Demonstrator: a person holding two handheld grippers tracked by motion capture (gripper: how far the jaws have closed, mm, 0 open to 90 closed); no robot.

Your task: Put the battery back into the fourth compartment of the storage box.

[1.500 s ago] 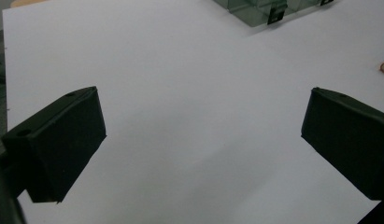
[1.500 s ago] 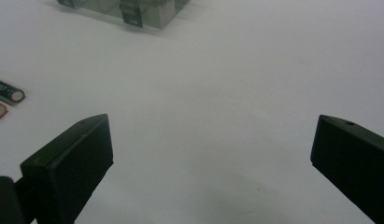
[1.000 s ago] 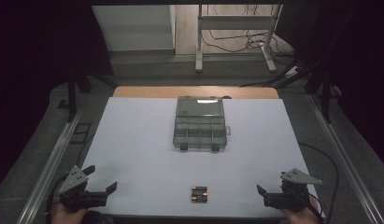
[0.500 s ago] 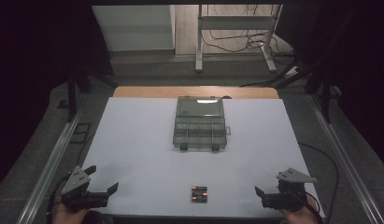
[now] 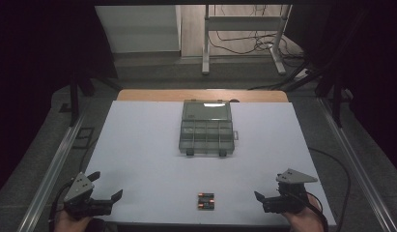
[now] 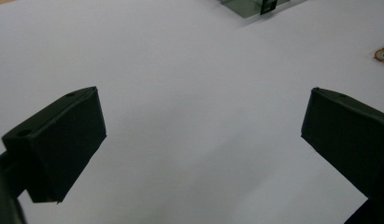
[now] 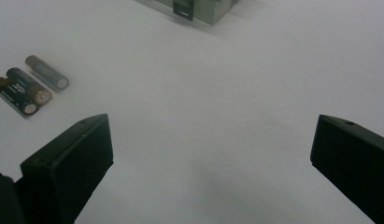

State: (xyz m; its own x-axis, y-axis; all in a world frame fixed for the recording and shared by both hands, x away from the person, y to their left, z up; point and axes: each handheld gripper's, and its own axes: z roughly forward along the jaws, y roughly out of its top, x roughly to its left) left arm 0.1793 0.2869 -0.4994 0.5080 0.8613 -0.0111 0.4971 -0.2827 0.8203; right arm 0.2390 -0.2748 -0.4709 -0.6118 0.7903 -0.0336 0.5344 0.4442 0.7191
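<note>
Three small batteries (image 5: 205,200) lie side by side near the front edge of the white table top (image 5: 138,145). A clear plastic compartment box (image 5: 206,128) sits shut at the middle of the table, farther back. My left gripper (image 5: 107,185) rests at the front left corner, open, nothing between its jaws. My right gripper (image 5: 268,191) is at the front right, also open and empty. In the right gripper view (image 7: 213,149) the batteries (image 7: 28,88) lie off to the left and the box's latch (image 7: 184,8) is ahead. In the left gripper view (image 6: 203,126) a battery end (image 6: 381,54) and the box corner (image 6: 255,5) show.
The white top ends in a wooden strip (image 5: 201,94) at the back. Metal rails (image 5: 51,169) run along both sides. Beyond the table stand a metal frame's legs (image 5: 205,53) and loose cables (image 5: 244,46) on the floor.
My right gripper has slid a little to the left along the front edge. The left gripper, the batteries and the box have stayed put.
</note>
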